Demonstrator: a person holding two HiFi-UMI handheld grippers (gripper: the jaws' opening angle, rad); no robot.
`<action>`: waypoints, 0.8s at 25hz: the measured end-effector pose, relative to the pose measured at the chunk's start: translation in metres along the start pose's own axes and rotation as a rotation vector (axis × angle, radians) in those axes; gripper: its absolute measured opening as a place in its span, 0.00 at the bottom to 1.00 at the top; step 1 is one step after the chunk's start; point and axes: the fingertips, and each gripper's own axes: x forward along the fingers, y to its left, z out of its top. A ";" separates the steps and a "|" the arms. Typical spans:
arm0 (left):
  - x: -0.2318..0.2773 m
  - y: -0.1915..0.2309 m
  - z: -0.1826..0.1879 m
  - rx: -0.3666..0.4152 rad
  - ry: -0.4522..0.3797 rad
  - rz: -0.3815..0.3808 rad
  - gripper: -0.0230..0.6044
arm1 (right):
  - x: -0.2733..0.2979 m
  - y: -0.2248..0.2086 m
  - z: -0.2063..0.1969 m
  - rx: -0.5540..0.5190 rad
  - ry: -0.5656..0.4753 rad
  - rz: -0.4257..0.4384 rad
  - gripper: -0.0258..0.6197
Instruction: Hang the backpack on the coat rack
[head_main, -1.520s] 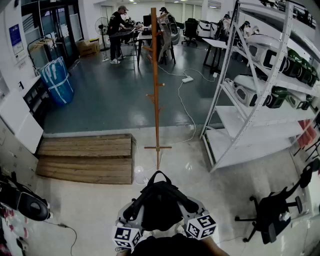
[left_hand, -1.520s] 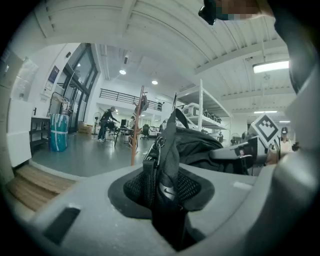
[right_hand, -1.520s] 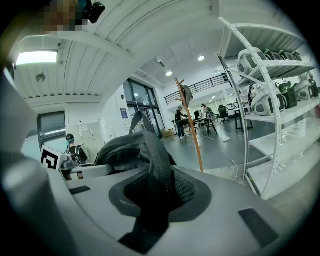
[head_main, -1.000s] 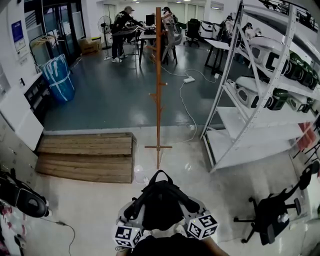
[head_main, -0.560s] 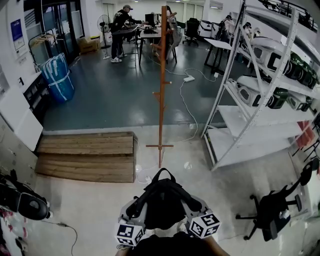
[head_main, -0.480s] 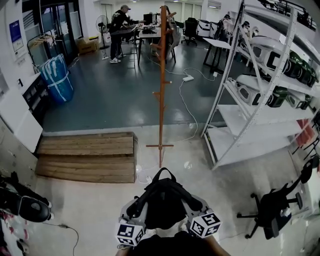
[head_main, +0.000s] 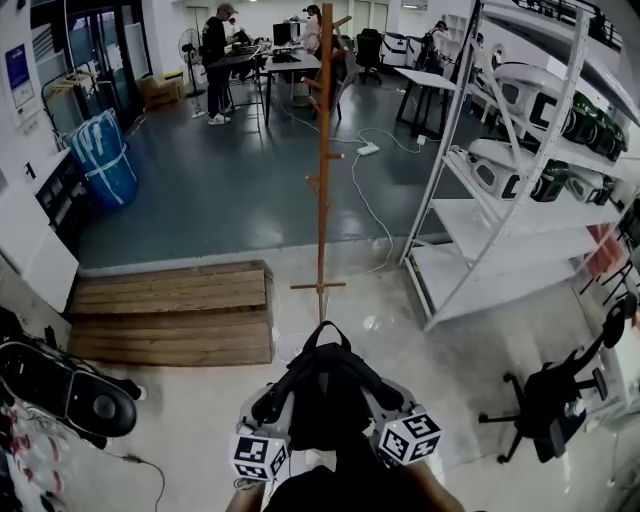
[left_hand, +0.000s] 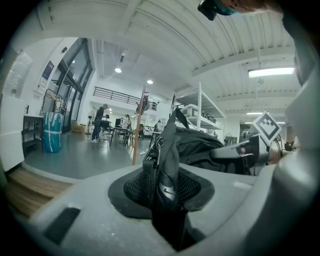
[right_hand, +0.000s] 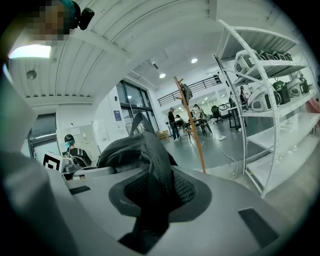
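Black fabric backpack (head_main: 322, 392): carried nearer the tall wooden coat rack (head_main: 323, 150), not yet hung.
Left gripper (left_hand: 167, 197): clamped on backpack.
Right gripper (right_hand: 150, 197): likewise.

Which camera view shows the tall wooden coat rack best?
The head view: the tall wooden coat rack stands whole, cross base to top pegs. The left and right gripper views show only its thin distant pole, base out of sight.

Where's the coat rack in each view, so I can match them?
Head view: coat rack upper centre, beyond the backpack.
Left gripper view: coat rack left of centre.
Right gripper view: coat rack right of centre.
Shared landmark: white shelving, right of the coat rack everywhere.
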 end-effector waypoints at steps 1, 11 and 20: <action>0.003 0.004 0.001 -0.001 0.000 0.001 0.22 | 0.004 0.000 0.000 0.002 0.003 0.003 0.16; 0.055 0.046 -0.001 -0.027 0.029 0.047 0.22 | 0.072 -0.025 0.010 0.022 0.031 0.036 0.16; 0.152 0.091 0.007 -0.049 0.074 0.074 0.22 | 0.163 -0.079 0.042 0.028 0.063 0.078 0.16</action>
